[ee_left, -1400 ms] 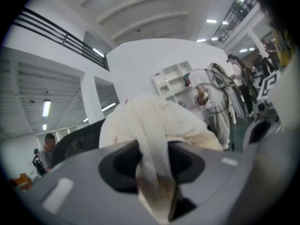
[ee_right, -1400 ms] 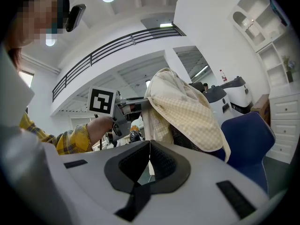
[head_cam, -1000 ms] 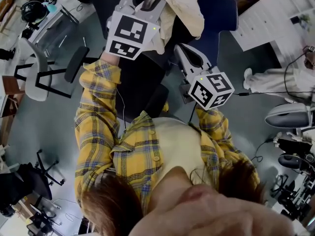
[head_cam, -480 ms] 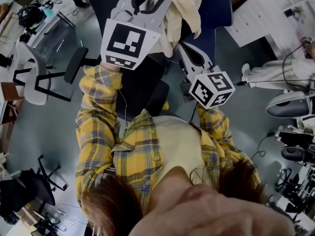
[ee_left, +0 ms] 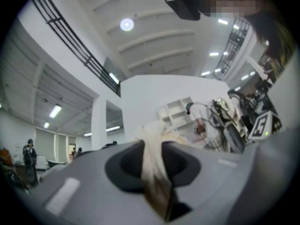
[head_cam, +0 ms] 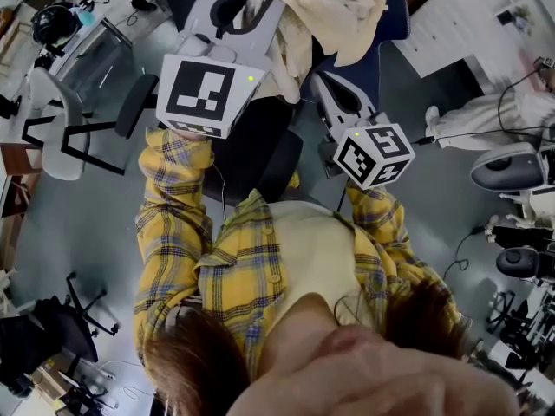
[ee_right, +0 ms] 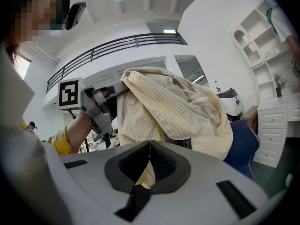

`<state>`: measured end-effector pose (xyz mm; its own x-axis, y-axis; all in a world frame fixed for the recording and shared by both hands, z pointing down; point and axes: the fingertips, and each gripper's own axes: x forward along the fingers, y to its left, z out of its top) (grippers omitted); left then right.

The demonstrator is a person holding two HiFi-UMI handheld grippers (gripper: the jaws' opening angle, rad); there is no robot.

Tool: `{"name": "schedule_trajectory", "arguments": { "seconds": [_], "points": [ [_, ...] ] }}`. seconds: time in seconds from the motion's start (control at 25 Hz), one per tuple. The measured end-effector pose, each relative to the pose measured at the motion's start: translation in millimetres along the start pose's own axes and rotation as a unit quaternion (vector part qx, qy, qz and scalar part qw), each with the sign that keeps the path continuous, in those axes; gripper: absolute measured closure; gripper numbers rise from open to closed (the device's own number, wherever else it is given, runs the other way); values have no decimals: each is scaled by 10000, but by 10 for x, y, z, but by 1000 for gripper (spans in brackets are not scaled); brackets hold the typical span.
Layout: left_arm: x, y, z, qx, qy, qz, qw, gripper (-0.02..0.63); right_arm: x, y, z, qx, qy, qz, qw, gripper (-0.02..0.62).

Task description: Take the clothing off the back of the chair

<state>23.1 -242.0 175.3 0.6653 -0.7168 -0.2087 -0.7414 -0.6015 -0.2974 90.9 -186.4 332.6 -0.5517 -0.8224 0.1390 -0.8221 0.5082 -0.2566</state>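
Looking along the left gripper [ee_left: 152, 146], I see its jaws pinched on a fold of the cream shirt [ee_right: 178, 107], and that fold blocks whatever lies straight beyond the tips. From the head view those tips are buried under cloth, and the far edge of the picture cuts the shirt off. The shirt hangs bunched from that grip, above and just left of the blue chair [ee_right: 241, 149]. Its right hem overlaps the chair's back, and I cannot tell whether the two touch.

The right gripper [ee_right: 149, 143] has its jaws together at the tips, near the shirt's low hem. A scrap of checked cloth shows in the gap below them, and I cannot tell whether it is caught or merely behind.

The person's head and yellow plaid sleeves [head_cam: 169, 224] fill the near half of the head view. Bare grey floor [head_cam: 87, 206] lies open to the left, edged by a grey chair [head_cam: 56, 120]. To the right, cables [head_cam: 460, 258] and a white cabinet [head_cam: 460, 24] crowd in.
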Motion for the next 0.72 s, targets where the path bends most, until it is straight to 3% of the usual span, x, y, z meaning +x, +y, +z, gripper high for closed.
{"name": "schedule_trajectory", "arguments": {
  "seconds": [0.28, 0.72],
  "points": [
    [-316, 19, 86, -242, -61, 107, 9996, 524, -80, 142, -13, -9, -26, -49, 10000, 583],
    [-844, 8, -22, -380, 168, 262, 9988, 525, -175, 448, -98, -18, -38, -33, 10000, 583]
  ]
}}
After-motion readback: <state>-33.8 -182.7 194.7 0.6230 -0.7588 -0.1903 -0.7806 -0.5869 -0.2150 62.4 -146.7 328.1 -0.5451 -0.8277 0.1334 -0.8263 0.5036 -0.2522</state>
